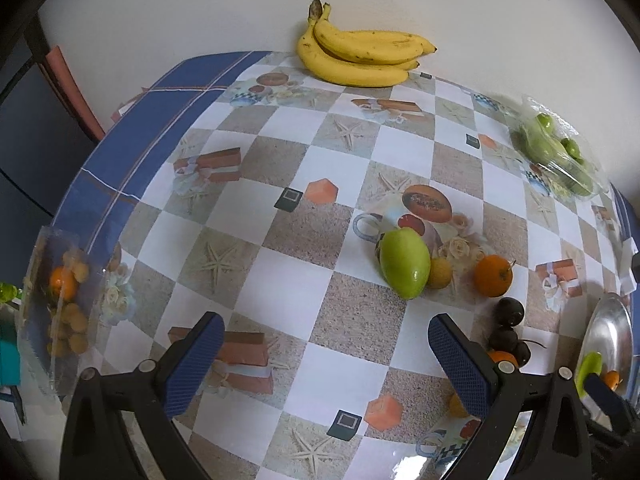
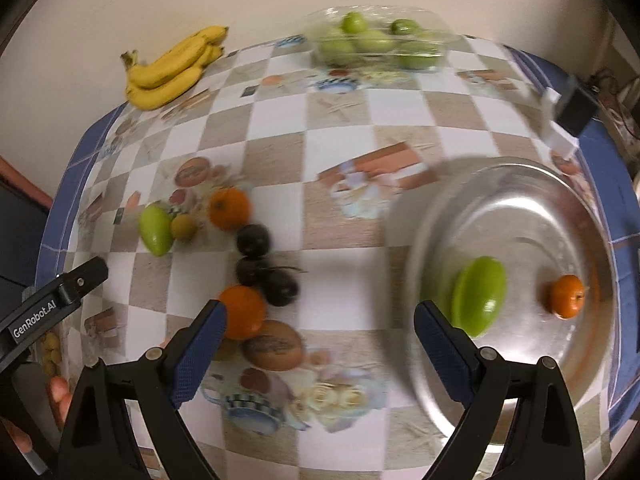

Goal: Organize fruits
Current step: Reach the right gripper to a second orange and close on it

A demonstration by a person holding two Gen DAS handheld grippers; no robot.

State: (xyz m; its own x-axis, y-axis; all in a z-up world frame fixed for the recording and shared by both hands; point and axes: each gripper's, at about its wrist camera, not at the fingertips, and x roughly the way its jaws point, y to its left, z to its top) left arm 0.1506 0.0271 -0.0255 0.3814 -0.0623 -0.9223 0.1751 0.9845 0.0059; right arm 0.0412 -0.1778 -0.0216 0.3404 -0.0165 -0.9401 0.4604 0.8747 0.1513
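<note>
Premises: domestic dining or kitchen area of a home. Evidence follows. The tabletop (image 1: pixel 280 264) carries a glossy printed cover in beige and white checks, with starfish, teacups, roses and cut fruit, bordered in blue. It stands against a plain pale wall (image 1: pixel 180 8). A reddish chair back (image 1: pixel 70 88) shows at the far left edge. Loose household produce lies about: a bunch of bananas (image 1: pixel 360 54) by the wall, a clear plastic punnet of green fruit (image 2: pixel 380 40), and a steel plate (image 2: pixel 540 208) with a green mango (image 2: pixel 480 296) and a small orange (image 2: pixel 566 296) on it. No commercial, laboratory or workshop fittings appear in either view.
</note>
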